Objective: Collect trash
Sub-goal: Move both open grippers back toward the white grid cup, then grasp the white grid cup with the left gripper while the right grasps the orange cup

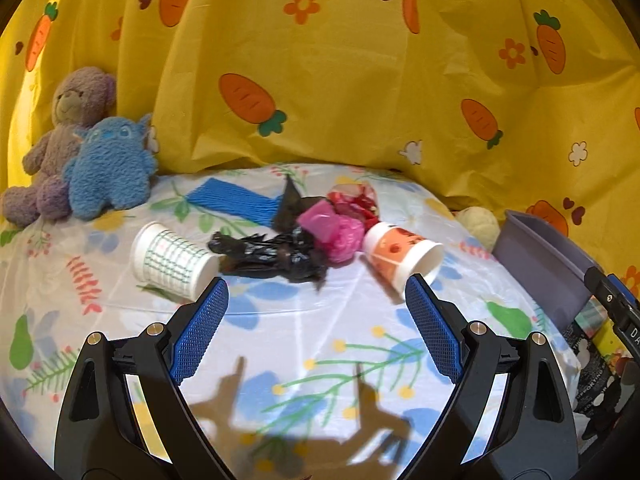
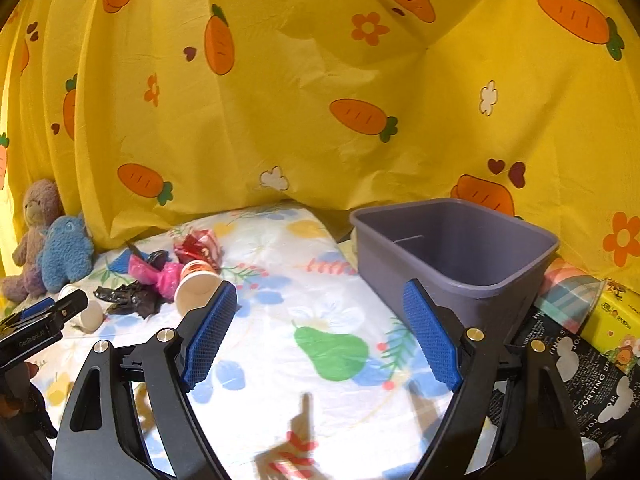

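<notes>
While both grippers, left and right, gape wide and empty, the orange cup lies left of the bin, mouth toward the camera, bare sheet between.

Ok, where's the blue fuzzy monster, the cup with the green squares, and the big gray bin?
Blue fuzzy monster (image 1: 110, 168): left wrist view, on its belly.
Cup with green squares (image 1: 172, 259): left wrist view, on its checked side wall.
Gray bin (image 2: 460, 294): right wrist view, on its front outer wall.
</notes>
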{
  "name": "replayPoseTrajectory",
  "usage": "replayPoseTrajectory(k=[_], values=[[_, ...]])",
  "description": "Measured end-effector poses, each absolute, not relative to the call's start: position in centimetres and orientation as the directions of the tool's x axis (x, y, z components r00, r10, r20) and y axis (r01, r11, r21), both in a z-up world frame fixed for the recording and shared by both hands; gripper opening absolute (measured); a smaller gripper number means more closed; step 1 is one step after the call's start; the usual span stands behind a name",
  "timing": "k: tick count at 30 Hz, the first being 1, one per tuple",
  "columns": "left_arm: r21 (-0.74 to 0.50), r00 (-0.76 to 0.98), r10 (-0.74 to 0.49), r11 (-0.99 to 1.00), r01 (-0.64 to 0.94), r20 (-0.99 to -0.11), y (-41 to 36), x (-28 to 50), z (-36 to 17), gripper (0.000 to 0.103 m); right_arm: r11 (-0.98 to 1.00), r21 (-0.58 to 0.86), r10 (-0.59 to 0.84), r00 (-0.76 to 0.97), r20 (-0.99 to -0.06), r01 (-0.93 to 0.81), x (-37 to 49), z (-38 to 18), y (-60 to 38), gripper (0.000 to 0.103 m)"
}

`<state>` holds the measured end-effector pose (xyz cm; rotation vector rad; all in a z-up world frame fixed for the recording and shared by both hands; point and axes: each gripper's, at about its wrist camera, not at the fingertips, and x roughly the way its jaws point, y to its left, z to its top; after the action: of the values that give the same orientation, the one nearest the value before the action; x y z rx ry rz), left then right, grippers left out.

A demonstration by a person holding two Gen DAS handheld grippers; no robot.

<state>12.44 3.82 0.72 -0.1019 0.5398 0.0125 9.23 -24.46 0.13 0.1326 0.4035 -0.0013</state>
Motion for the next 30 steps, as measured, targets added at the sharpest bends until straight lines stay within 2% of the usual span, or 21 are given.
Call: replayPoseTrajectory(k=[9, 14, 22, 30], values=[[-0.089, 0.831, 0.072, 0.985, -0.145, -0.552, 11.4, 12.0, 0.1, 0.088, 0.987, 0.126, 0.142, 0.891, -0.43, -0.097, 10.3, -0.8, -18.6, 0.082], [-0.009, 0.815, 0.095, 0.992, -0.122, -0.572, 12.8, 13.8, -0.4, 0.088, 0.983, 0.128, 0.177, 0.876, -0.448, -0.133, 10.9, -1.1, -16.7, 0.082], [0.007, 0.765, 0.067, 0.997, -0.081, -0.641, 13.9, 17.5, -2.0, 0.088, 0.978, 0.138, 0.203, 0.859, -0.471, -0.156, 12.0, -1.7, -15.7, 0.082], [0.05, 0.717, 0.089, 0.996, -0.075, -0.691, 14.1, 20.7, -3.8, 0.088, 0.975, 0.125, 0.221, 0.848, -0.482, -0.183, 13.2, -2.0, -14.5, 0.082]])
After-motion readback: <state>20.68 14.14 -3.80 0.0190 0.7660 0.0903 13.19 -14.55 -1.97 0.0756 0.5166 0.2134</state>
